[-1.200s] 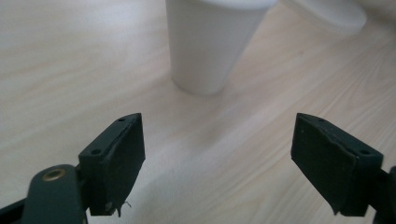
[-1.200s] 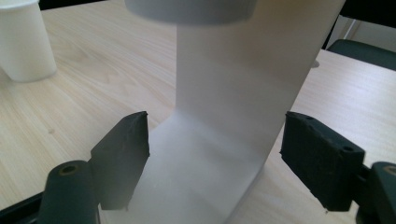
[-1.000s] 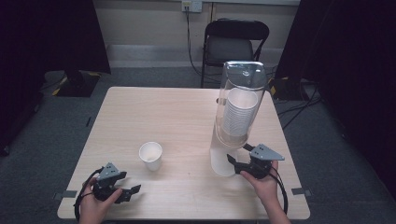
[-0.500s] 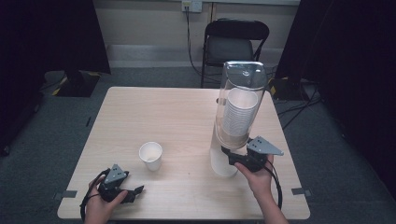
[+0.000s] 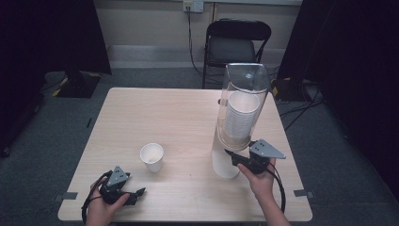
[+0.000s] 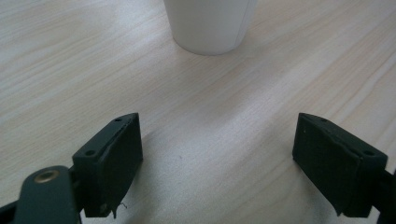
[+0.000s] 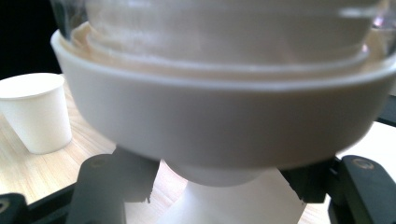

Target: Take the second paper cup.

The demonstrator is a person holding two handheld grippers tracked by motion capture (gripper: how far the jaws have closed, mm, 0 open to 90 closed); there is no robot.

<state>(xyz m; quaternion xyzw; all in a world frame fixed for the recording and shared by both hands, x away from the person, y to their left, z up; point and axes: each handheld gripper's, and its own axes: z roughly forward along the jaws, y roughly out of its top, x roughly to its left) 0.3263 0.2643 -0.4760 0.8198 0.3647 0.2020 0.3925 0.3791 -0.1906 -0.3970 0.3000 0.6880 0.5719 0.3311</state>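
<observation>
Near the front left corner of the tabletop (image 5: 141,108) the left gripper (image 5: 134,194) rests low in the person's hand, its jaws spread wide with only bare wood between them; in the left gripper view (image 6: 219,154) the base of the loose paper cup (image 6: 208,23) stands just ahead of the jaws, untouched and cut off by the top edge of that view. That cup (image 5: 152,157) stands upright a little left of the middle, towards the front edge — by my reading one cup already drawn and set down.

Towards the right edge stands the cup dispenser (image 5: 242,113), a clear tube on a white base holding a stack of paper cups (image 5: 240,115). The right gripper (image 5: 234,155) has come in under the dispenser's white collar (image 7: 224,121), and its jaws have just been closing on the bottom cup (image 7: 212,176) that pokes out below the collar; they now look pressed against its sides. So the second cup seems gripped but not yet pulled free — drawing it down and placing it on the table is what remains.

The collar hides the right fingertips' contact with the cup, so the hold is a judgement from how the jaws flank it. How many cups are left in the stack is hard to tell.
</observation>
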